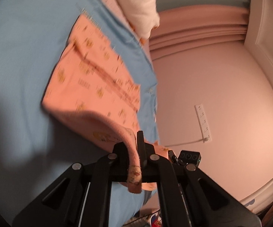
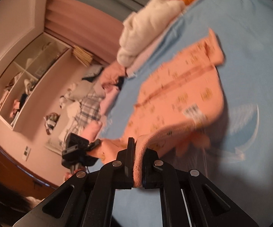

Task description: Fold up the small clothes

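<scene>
1. A white towel (image 1: 145, 5) lies bunched at the far edge of the bed (image 1: 22, 56), beyond the garment and apart from it; in the right wrist view the same towel (image 2: 145, 32) sits on a pale pink cover.
2. Past the bed edge, the right wrist view shows a heap of plaid and pink laundry (image 2: 87, 109) and a wall shelf (image 2: 26, 79) stuffed with clothes. A power strip (image 1: 202, 123) hangs on the wall in the left wrist view.
3. The pink garment (image 1: 94, 79), printed with small yellow figures, lies on the blue bed sheet, its near edge lifted off the sheet.
4. Its long axis runs away from both cameras toward the towel, with a darker seam down its length; the picture is blurred.
5. The left gripper (image 1: 134, 151) has its fingers clenched on one near corner of the garment.
6. The right gripper (image 2: 138, 151) has its fingers clenched on the other near corner of the pink garment (image 2: 183, 98).
</scene>
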The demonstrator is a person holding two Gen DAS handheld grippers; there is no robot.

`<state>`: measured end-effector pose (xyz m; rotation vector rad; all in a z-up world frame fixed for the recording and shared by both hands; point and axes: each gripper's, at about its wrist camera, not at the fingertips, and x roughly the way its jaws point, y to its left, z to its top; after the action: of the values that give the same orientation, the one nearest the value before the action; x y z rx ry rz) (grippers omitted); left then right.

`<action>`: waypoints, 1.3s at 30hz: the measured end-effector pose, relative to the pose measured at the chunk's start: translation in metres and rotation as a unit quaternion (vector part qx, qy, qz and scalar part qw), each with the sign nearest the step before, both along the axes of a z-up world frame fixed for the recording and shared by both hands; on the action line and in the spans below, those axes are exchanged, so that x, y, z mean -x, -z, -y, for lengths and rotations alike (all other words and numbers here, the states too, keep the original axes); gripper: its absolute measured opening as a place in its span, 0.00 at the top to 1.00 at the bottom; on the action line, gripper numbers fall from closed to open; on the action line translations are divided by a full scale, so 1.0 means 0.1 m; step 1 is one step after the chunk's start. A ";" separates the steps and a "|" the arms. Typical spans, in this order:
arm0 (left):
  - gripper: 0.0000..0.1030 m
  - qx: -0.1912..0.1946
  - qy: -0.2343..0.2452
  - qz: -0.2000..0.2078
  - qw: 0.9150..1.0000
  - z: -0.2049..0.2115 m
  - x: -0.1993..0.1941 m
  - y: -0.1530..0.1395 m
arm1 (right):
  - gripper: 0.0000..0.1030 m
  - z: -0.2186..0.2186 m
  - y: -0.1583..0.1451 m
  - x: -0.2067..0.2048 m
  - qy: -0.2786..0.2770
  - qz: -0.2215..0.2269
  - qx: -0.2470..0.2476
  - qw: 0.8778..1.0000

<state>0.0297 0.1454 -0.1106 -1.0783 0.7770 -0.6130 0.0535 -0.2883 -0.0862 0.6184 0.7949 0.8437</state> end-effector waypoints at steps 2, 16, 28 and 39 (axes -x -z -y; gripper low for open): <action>0.98 0.001 -0.007 0.009 1.000 -0.04 -0.13 -0.09 | 0.93 0.00 -0.09 -0.14 0.010 0.012 -0.005 1.000; 0.98 -0.008 -0.059 0.008 0.998 -0.25 -1.45 -0.10 | 0.93 0.01 -0.18 -1.37 0.089 0.015 -0.014 0.996; 0.98 -0.048 -0.081 -0.080 0.992 -0.44 -2.61 0.34 | 0.93 -0.12 0.25 -2.47 0.139 -0.061 0.026 0.988; 0.66 -0.054 -0.040 -0.118 0.991 -0.51 -2.70 0.53 | 0.73 -0.07 0.58 -2.61 0.114 -0.139 0.033 0.983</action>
<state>0.3000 0.1967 -0.1637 -1.0879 0.9556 -0.3755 0.3142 -0.2813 -0.1439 0.7630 0.9791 0.5246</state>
